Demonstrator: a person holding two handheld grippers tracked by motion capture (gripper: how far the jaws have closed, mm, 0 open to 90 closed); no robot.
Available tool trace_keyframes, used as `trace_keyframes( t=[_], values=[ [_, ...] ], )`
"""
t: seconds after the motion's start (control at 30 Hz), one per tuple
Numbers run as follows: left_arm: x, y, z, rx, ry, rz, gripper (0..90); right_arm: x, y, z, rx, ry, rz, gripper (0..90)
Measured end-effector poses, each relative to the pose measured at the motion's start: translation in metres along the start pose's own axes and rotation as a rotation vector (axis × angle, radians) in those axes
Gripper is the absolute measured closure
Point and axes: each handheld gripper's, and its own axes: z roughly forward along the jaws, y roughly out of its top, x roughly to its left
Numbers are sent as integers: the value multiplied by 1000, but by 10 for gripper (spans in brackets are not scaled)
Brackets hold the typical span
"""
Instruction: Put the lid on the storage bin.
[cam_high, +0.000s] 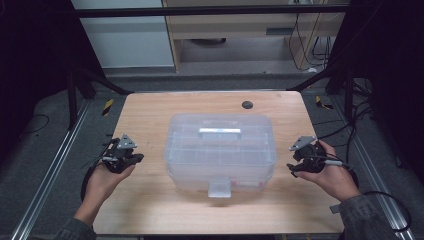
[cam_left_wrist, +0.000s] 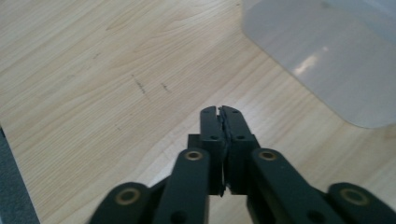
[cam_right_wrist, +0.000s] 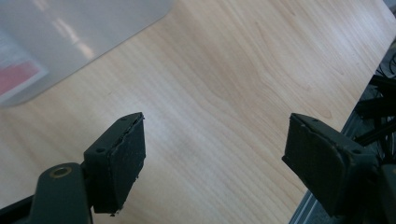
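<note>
Sitting mid-table is a clear plastic box (cam_high: 220, 152) w/ its lid shut, a pale handle (cam_high: 220, 132) lying flat on top & a front latch (cam_high: 219, 188) hanging down on the person's side. Inside, thru the cloudy wall, dividers show and smth red/white low at the front right. Box rests on a light wooden table (cam_high: 150, 115); neither claw touches it.

Left gripper (cam_high: 134, 159) is held in the left hand (cam_high: 102, 182) just off the box's left side, near but apart, low over the wood. In the left gripper view (cam_left_wrist: 220, 112) its jaws look pressed together at the tips, only a thin seam btwn them, nothing pinched; a rounded corner of the box (cam_left_wrist: 327, 60) sits up & to the right, ahead of the tips.

Right gripper (cam_high: 291, 167) is in the right hand (cam_high: 332, 177), off the box's right side, also apart from it. Right gripper view (cam_right_wrist: 212, 149) shows the jaws spread wide, bare wood btwn the pads (cam_right_wrist: 128, 158), nothing held; box corner (cam_right_wrist: 60, 42) w/ the red label is at upper left, table edge & metal rail at lower right.

Small dark round spot (cam_high: 247, 105) sits near the far edge of the table, behind the box. Grey floor & black frame bars around
</note>
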Motion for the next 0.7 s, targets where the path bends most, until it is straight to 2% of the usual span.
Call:
trace_keyframes(
  t=[0.03, 0.07, 0.1, 0.13, 0.17, 0.2, 0.27, 0.37, 0.43, 0.5, 0.57, 0.63, 0.7],
  values=[
    [0, 0, 3, -1, 40, 7, 515, -2, 2, 6, -2, -16, 27, 191],
    [0, -1, 8, -6, 62, 1, 410, -3, 2, 9, 0, -25, 45, 183],
    [1, -2, 12, -3, 60, -16, 410, -3, 2, 9, 0, -25, 45, 183],
    [2, -4, 20, -11, 57, -52, 299, -5, 2, 15, -9, -38, 90, 170],
    [2, -4, 20, -11, 57, -52, 249, -5, 2, 15, -9, -38, 90, 170],
    [1, -5, 24, -6, 49, -63, 249, -5, 2, 19, -13, -41, 107, 161],
    [1, -9, 34, 5, 22, -88, 191, -5, 1, 25, -29, -48, 143, 156],
    [-1, -15, 46, 16, 45, -126, 104, -5, -2, 35, -56, -46, 198, 147],
    [-1, -18, 54, 18, 32, -144, 47, -5, -6, 41, -61, -39, 230, 144],
    [-1, -22, 59, 14, 21, -150, 57, -5, -11, 48, -70, -36, 259, 144],
    [-1, -25, 66, 18, 4, -162, 51, -4, -19, 58, -80, -13, 293, 138],
    [-2, -28, 70, 11, -11, -184, 51, -5, -24, 63, -94, 1, 312, 138],
    [-2, -29, 72, 14, -14, -186, 51, -5, -27, 65, -97, 7, 324, 134]
  ],
)
